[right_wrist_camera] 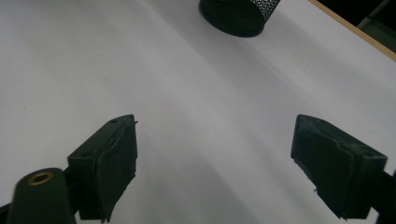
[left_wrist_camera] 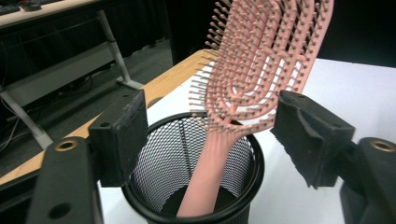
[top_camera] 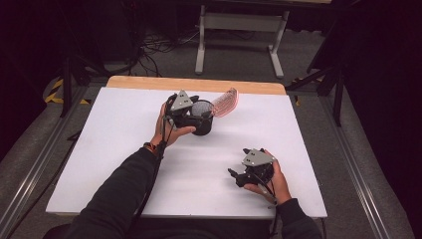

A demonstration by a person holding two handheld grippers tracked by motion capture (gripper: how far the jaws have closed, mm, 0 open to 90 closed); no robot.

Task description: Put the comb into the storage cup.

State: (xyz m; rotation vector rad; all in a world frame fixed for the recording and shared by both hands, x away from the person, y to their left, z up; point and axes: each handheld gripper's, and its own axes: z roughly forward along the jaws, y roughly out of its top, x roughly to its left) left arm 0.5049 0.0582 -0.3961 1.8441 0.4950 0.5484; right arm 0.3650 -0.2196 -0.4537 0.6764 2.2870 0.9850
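A pink paddle hairbrush [left_wrist_camera: 261, 60] stands handle-down in a black mesh cup [left_wrist_camera: 163, 163], its bristled head leaning out over the rim. In the high view the cup [top_camera: 203, 125] sits at the middle back of the white table top [top_camera: 114, 149], with the brush head [top_camera: 225, 102] tilted to the right. My left gripper [left_wrist_camera: 212, 133] hovers at the cup's rim, open, its pads apart on either side of the brush and not touching it. My right gripper [right_wrist_camera: 215, 154] is open low over bare table, with nothing between its jaws; it is at the front right [top_camera: 238, 161].
A wooden strip [top_camera: 194, 83] edges the table's far side. Beyond it stand a white-legged bench [top_camera: 239, 30] and cables on the floor. Metal rails [top_camera: 358, 164] run along both sides of the table. The cup's base [right_wrist_camera: 238, 16] shows ahead of the right gripper.
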